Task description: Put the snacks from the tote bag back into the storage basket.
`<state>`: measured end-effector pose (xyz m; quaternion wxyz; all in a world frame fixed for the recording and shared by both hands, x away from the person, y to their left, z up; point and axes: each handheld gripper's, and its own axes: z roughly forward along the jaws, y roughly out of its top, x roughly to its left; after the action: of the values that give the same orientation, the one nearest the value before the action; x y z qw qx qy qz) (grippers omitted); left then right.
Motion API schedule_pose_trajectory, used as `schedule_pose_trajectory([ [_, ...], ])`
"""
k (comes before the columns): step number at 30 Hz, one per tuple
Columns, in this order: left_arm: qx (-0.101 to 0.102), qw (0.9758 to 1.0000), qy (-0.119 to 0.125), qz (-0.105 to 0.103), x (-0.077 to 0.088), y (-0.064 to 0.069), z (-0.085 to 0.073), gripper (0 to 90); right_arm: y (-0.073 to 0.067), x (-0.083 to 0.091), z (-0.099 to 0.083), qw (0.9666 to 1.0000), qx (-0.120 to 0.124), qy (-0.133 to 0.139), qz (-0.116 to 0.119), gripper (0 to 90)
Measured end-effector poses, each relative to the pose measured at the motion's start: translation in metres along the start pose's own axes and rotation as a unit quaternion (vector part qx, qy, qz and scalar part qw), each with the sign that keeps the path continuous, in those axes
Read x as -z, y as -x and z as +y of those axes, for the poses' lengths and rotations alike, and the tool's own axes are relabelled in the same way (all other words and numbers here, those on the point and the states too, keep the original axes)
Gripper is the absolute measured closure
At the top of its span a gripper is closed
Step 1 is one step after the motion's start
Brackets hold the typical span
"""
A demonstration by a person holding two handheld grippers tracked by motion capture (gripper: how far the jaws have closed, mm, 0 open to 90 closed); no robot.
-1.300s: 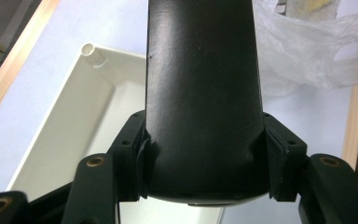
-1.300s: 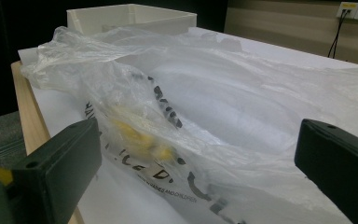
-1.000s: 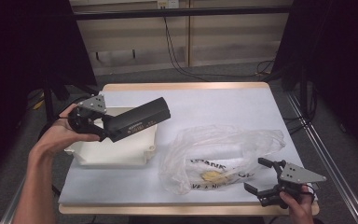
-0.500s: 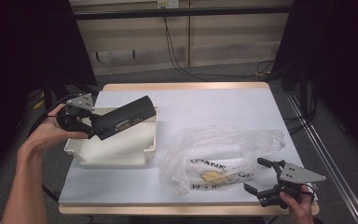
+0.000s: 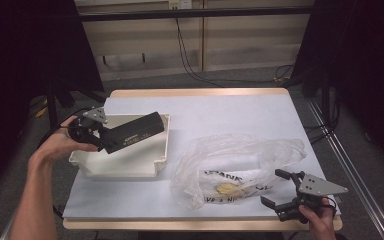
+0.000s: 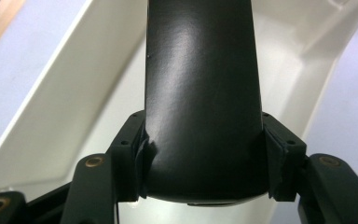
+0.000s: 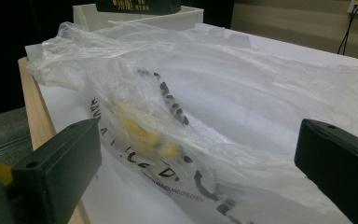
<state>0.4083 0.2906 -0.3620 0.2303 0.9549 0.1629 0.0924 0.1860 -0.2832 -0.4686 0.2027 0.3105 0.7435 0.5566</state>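
My left gripper point(image 5: 109, 142) is shut on one end of a long black box point(image 5: 134, 131), held low over the cream plastic tray point(image 5: 130, 167) at the table's left. In the left gripper view the black box point(image 6: 204, 93) runs away from me between both pads, with the tray's wall point(image 6: 46, 116) beneath it. A crumpled clear plastic bag point(image 5: 240, 162) with black print and something yellow inside lies at the front right. My right gripper point(image 5: 276, 189) stands open just right of it by the front edge. In the right gripper view the bag point(image 7: 205, 107) lies ahead of the right gripper point(image 7: 196, 163).
The table point(image 5: 220, 107) has a pale top with a wooden rim. Cables and dark stands surround it on the floor. In the right gripper view the tray point(image 7: 168, 18) and the black box point(image 7: 137, 5) stand beyond the bag.
My left hand has carried the black box left and down, lowering it over the tray. The right gripper and the bag have stayed still.
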Motion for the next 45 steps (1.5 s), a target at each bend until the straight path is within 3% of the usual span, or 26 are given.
schedule_pose_trajectory([
  [9, 0.009, 0.9997, -0.016, -0.015, -0.016, -0.007, -0.005, 43.1, -0.001, 0.000, 0.000, 1.0000, 0.003, 0.001, 0.006, 0.2],
  [16, 0.003, 0.9993, -0.030, -0.022, -0.026, -0.013, -0.002, 43.1, 0.000, 0.000, 0.000, 1.0000, -0.001, 0.000, 0.001, 0.2],
  [22, 0.003, 0.9992, -0.033, -0.024, -0.036, -0.012, -0.003, 43.1, 0.000, -0.001, 0.000, 1.0000, -0.002, -0.001, 0.004, 0.2],
  [24, 0.002, 0.9987, -0.044, -0.024, -0.039, -0.012, -0.005, 43.0, -0.001, -0.001, -0.001, 1.0000, 0.000, -0.002, 0.005, 0.2],
  [31, 0.003, 0.9990, -0.038, -0.023, -0.041, -0.014, -0.003, 43.0, -0.002, 0.000, -0.001, 1.0000, -0.001, -0.003, 0.009, 0.2],
  [38, 0.000, 0.9982, -0.052, -0.031, -0.051, -0.018, 0.000, 42.9, -0.003, 0.001, -0.001, 1.0000, 0.003, -0.004, 0.004, 0.2],
  [45, 0.003, 0.9978, -0.061, -0.027, -0.059, -0.021, 0.001, 42.7, -0.003, 0.001, -0.002, 1.0000, 0.005, -0.006, 0.005, 0.2],
])
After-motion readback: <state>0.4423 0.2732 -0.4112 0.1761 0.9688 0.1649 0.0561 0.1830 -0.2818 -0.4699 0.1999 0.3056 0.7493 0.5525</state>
